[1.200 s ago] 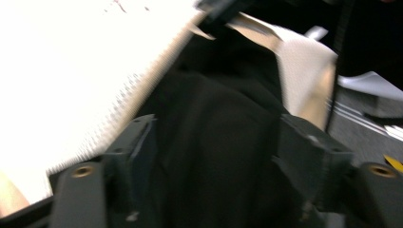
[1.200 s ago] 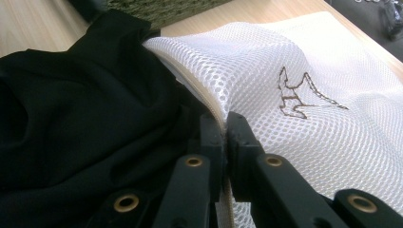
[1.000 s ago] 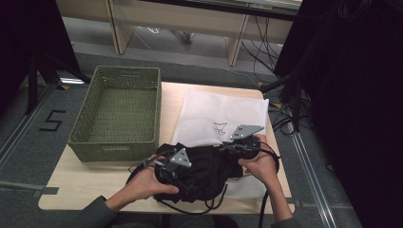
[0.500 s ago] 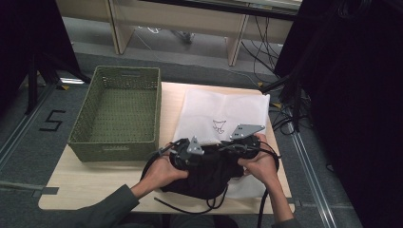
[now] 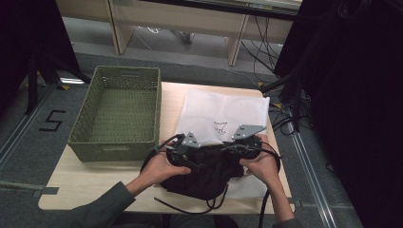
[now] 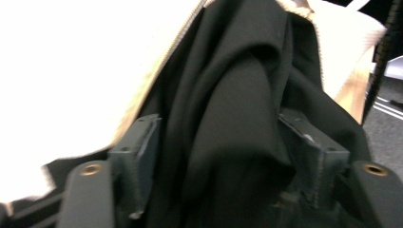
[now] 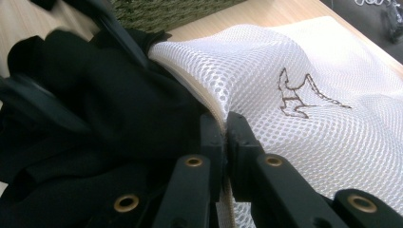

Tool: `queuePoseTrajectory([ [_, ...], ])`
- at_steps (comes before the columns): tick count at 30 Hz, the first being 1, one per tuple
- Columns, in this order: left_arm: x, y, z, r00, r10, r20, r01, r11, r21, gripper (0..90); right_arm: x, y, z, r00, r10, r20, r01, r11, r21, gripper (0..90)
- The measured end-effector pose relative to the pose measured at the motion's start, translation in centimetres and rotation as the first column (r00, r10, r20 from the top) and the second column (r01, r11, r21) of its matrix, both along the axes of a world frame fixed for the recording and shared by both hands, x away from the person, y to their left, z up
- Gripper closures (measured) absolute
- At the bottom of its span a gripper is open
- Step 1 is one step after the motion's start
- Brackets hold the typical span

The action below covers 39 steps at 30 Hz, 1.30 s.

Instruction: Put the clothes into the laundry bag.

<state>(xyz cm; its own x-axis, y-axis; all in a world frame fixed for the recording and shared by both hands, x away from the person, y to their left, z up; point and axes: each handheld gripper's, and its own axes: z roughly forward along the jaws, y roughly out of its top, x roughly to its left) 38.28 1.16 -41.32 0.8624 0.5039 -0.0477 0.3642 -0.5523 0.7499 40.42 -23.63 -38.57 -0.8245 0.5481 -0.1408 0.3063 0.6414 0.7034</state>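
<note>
One white mesh laundry bag (image 5: 223,116) with a small dark embroidered figure lies on one pale wooden table (image 5: 81,183), and one crumpled black cloth garment (image 5: 204,173) sits at the bag's near edge, close to the person's side of the table and between the two hands. One green woven rectangular basket (image 5: 114,142) stands just beside the bag at the table's left end, its long axis running away from the person. There are two grippers. The left gripper (image 6: 223,156) has just been opening its jaws: in the left gripper view they stand wide apart, with a thick fold of the black garment rising between them, and the pads do not press on it. The right gripper (image 7: 225,142) has its jaws pinched tight on the zippered rim of the mesh bag, holding the opening's edge up, with the black cloth bunched right against that rim. The bag lies flat with its long axis running from the person toward the far edge of the table, its open mouth facing the person. The garment is a rounded heap with no clear long axis; in the left gripper view its folds run up toward the bag's tan-edged opening. Black cables (image 5: 209,204) trail from the grippers across the near table edge.
</note>
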Motion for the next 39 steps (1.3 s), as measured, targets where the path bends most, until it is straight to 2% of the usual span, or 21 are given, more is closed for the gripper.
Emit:
queuePoseTrajectory([
  [3, -0.7, 2.2, 0.3, 0.9997, 0.024, 0.009, -0.024, 0.9997, -0.004, 24.9, -0.1, 0.2, -0.1, 1.0, -0.005, -0.008, 0.005, 1.0, -0.002, 87.3],
  [4, -1.0, 2.8, 0.1, 0.999, 0.045, -0.007, -0.045, 0.999, 0.001, 24.3, -0.1, 0.2, -0.1, 1.0, -0.001, -0.003, 0.001, 1.0, -0.007, 87.3],
  [6, -1.0, 3.6, -0.9, 0.9988, 0.044, -0.021, -0.043, 0.9987, 0.027, 23.2, -0.1, 0.3, -0.1, 1.0, -0.002, -0.008, 0.002, 1.0, -0.007, 87.3],
  [8, -0.7, 3.7, -2.1, 0.9983, 0.034, -0.048, -0.032, 0.9989, 0.034, 21.5, -0.1, 0.5, -0.1, 1.0, 0.004, -0.004, -0.004, 1.0, -0.01, 87.3],
  [9, -0.7, 3.7, -2.1, 0.9983, 0.034, -0.048, -0.032, 0.9989, 0.034, 20.8, -0.1, 0.5, -0.1, 1.0, 0.001, -0.005, -0.001, 1.0, -0.01, 87.3],
  [10, -0.6, 3.1, -3.1, 0.9966, 0.017, -0.081, -0.015, 0.9996, 0.022, 21.8, -0.1, 0.5, 0.0, 1.0, 0.008, 0.0, -0.008, 1.0, -0.011, 87.3],
  [11, -0.7, 2.7, -3.6, 0.9957, -0.008, -0.092, 0.01, 0.9997, 0.021, 23.6, -0.1, 0.5, 0.0, 1.0, -0.001, -0.004, 0.001, 1.0, -0.011, 87.3],
  [13, -1.0, 1.4, -4.2, 0.9916, -0.067, -0.111, 0.071, 0.9969, 0.035, 36.2, -0.1, 0.5, 0.1, 1.0, 0.005, 0.001, -0.005, 1.0, -0.008, 87.3],
  [15, -1.0, -0.1, -4.4, 0.9897, -0.105, -0.098, 0.113, 0.9901, 0.083, 50.6, -0.2, 0.5, 0.1, 1.0, 0.004, -0.004, -0.004, 1.0, -0.008, 87.4],
  [17, -0.8, -1.1, -4.4, 0.9906, -0.114, -0.075, 0.122, 0.9851, 0.121, 71.0, -0.1, 0.5, 0.2, 0.9999, 0.011, 0.004, -0.011, 1.0, -0.007, 87.4],
  [18, -0.6, -1.6, -4.1, 0.991, -0.114, -0.071, 0.122, 0.9847, 0.125, 78.2, -0.2, 0.5, 0.2, 0.9999, 0.013, 0.005, -0.013, 1.0, -0.006, 87.4],
  [21, 0.3, -2.5, -2.7, 0.9965, -0.074, -0.038, 0.078, 0.9912, 0.107, 82.2, -0.5, 0.6, 0.4, 0.9999, 0.015, 0.002, -0.015, 1.0, -0.002, 87.4],
  [22, 0.3, -2.5, -2.7, 0.9965, -0.074, -0.038, 0.078, 0.9912, 0.107, 82.2, -0.5, 0.6, 0.6, 0.9998, 0.017, 0.007, -0.017, 1.0, -0.001, 87.4],
  [23, 1.1, -3.1, -1.9, 0.9984, -0.051, -0.023, 0.053, 0.9939, 0.097, 82.2, -0.4, 0.6, 0.7, 0.9997, 0.019, 0.015, -0.019, 1.0, -0.001, 87.4],
  [25, 2.4, -3.3, -1.7, 0.9997, -0.016, -0.02, 0.018, 0.9959, 0.088, 82.1, -0.5, 0.6, 0.9, 0.9999, 0.007, 0.012, -0.007, 1.0, 0.001, 87.4],
  [26, 2.9, -3.4, -1.9, 0.9997, 0.003, -0.024, -0.001, 0.9969, 0.079, 82.0, -0.5, 0.6, 0.9, 0.9998, 0.012, 0.017, -0.012, 1.0, -0.002, 87.4],
  [27, 3.6, -3.4, -2.6, 0.9988, 0.019, -0.045, -0.016, 0.998, 0.062, 81.6, -0.5, 0.5, 0.9, 0.9998, 0.012, 0.016, -0.012, 1.0, 0.0, 87.4],
  [30, 4.0, -3.3, -4.0, 0.9975, 0.041, -0.058, -0.038, 0.9978, 0.054, 78.0, -0.4, 0.3, 0.5, 0.9999, 0.008, 0.011, -0.008, 1.0, -0.006, 87.4],
  [33, 3.5, -2.7, -3.5, 0.996, 0.058, -0.068, -0.057, 0.9982, 0.016, 63.9, -0.1, 0.2, 0.1, 1.0, 0.004, -0.005, -0.004, 1.0, -0.005, 87.4],
  [36, 2.4, -1.5, -2.0, 0.9948, 0.055, -0.086, -0.058, 0.998, -0.025, 44.5, -0.1, 0.0, 0.0, 1.0, 0.002, -0.005, -0.002, 1.0, -0.005, 87.4],
  [39, 0.9, -0.4, -0.6, 0.9973, 0.061, -0.042, -0.063, 0.9966, -0.054, 31.0, -0.1, 0.0, 0.2, 1.0, -0.003, -0.004, 0.003, 1.0, 0.0, 87.4],
])
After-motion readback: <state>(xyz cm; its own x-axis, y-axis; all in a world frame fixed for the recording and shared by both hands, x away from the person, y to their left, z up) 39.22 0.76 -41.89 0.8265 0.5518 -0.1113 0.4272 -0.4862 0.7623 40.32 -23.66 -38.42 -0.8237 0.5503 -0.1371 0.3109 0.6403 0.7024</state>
